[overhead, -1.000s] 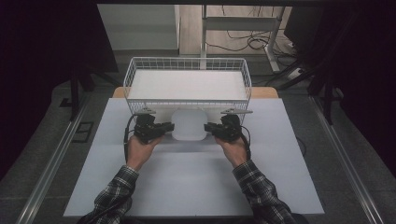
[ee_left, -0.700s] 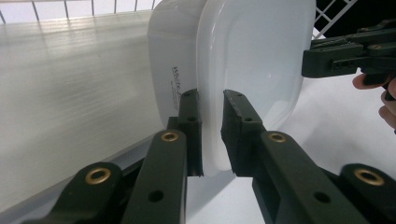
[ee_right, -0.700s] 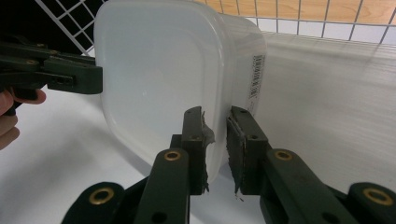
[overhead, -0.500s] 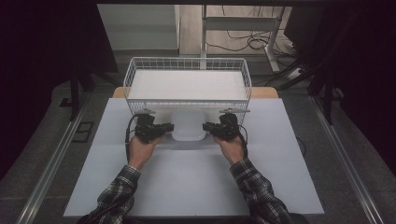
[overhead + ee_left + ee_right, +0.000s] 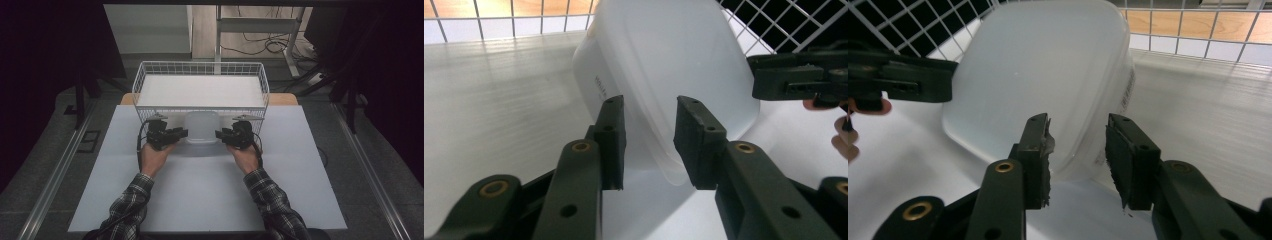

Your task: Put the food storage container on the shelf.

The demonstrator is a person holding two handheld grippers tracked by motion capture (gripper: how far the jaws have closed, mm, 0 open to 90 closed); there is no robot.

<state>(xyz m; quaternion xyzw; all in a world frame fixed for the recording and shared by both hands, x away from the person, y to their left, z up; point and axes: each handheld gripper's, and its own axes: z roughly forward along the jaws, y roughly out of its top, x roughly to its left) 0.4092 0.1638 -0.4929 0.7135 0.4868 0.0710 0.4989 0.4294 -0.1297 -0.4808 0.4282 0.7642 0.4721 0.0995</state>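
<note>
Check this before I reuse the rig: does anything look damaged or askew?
Yes: on the right gripper, the pad on the left in its own view has a ragged, peeling edge. The white container lies flat on the table beside the wire basket.

Small dark print on white container (image 5: 664, 75) side — too blurred to read

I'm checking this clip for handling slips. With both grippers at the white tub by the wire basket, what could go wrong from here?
1. Both the left gripper and right gripper have just been opening, each with the white tub's edge between its jaws, so the tub may shift or drop if lifted now.
2. The tub sits right against the wire basket; a push forward could jam it into the mesh.
</note>
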